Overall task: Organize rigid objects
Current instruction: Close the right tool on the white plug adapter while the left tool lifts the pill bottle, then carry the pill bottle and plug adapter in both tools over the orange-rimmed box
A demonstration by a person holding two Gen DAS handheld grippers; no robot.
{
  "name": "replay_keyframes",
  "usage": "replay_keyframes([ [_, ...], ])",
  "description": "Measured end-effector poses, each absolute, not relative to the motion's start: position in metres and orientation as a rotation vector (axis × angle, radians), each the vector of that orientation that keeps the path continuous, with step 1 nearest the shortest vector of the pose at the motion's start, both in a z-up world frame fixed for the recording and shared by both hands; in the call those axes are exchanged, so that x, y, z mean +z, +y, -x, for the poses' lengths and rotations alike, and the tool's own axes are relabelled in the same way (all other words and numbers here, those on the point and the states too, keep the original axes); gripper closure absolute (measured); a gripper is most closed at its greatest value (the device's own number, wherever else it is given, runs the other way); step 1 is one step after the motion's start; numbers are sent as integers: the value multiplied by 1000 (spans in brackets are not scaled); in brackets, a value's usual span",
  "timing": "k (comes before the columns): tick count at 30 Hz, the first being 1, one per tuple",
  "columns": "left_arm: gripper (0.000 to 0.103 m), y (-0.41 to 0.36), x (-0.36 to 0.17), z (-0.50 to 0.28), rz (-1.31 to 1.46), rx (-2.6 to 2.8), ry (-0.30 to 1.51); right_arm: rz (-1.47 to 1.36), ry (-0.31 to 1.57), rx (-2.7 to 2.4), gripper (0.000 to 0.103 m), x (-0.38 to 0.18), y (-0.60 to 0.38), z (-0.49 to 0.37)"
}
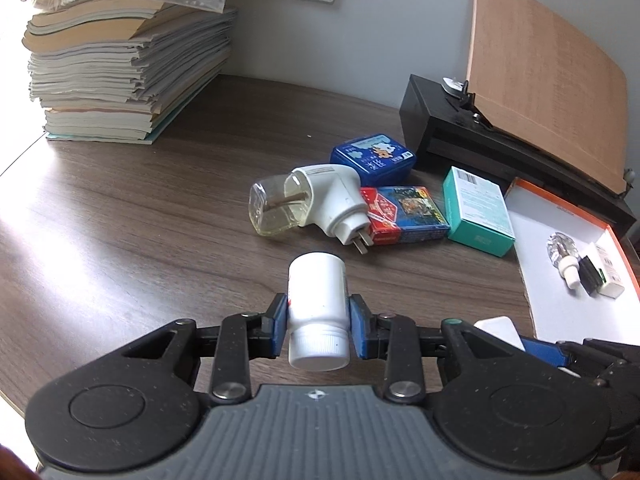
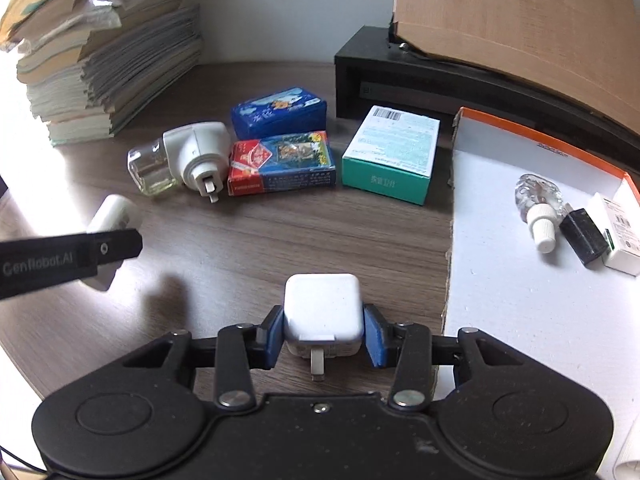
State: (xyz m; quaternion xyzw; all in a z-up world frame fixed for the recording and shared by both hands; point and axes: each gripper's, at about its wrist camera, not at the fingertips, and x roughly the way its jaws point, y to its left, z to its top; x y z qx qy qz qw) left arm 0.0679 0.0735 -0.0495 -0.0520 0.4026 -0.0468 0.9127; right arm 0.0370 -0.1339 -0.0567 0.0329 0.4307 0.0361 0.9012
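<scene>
Your left gripper (image 1: 318, 318) clamps the white bottle (image 1: 317, 308) lengthwise, cap toward you, above the table (image 1: 120, 240), while your right gripper (image 2: 324, 330) pinches the white charger (image 2: 322, 308), prongs toward you, beside the orange-rimmed tray (image 2: 520, 300).

Paper stack (image 1: 120, 52) cut off — box lettering (image 2: 280, 104) unreadable.

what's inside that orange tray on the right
In the orange tray lie a small clear bottle with a white cap, a black block and a white box. The box runs off the frame edge, so its far end isn't visible.
</scene>
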Motion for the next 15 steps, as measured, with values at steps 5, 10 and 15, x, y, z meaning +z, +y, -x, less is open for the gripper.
replay_keyframes([
  [5,70,63,-39,-57,96,-143,810,-71,823,55,52,-34,-140,-22],
  [10,70,40,-29,-45,77,-215,787,-89,768,15,52,-13,-155,-3],
  [15,70,13,-19,-37,62,-285,765,-102,714,-58,52,6,-182,21],
])
